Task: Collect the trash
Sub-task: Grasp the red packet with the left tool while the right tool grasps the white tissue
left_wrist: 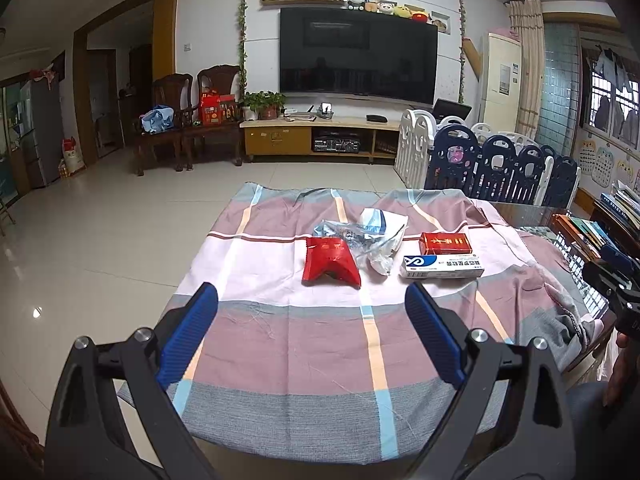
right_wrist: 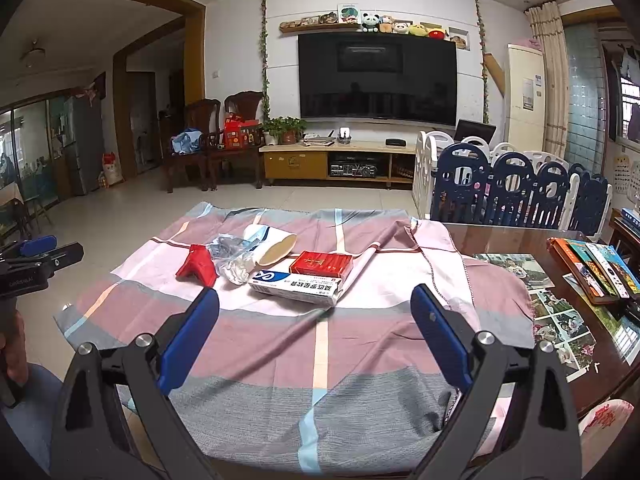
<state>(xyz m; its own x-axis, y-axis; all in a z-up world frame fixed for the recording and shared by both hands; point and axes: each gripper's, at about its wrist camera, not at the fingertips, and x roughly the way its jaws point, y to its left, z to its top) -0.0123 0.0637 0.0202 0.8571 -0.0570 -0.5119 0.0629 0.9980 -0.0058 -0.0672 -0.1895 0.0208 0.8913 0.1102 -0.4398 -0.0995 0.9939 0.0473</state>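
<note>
Trash on checked cloth [left_wrist: 300, 344]: two boxes, one red wrapper [left_wrist: 330, 265], one cup [right_wrist: 272, 246]; both jaws apart.

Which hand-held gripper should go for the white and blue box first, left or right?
Right, probably. From the right hand-held gripper the white and blue box lies just ahead between its open fingers; from the left hand-held gripper it sits off to the right, with the red packet nearer.

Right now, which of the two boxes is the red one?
The red box sits farther back; the white-and-blue box lies in front of it, nearer the fingers.
</note>
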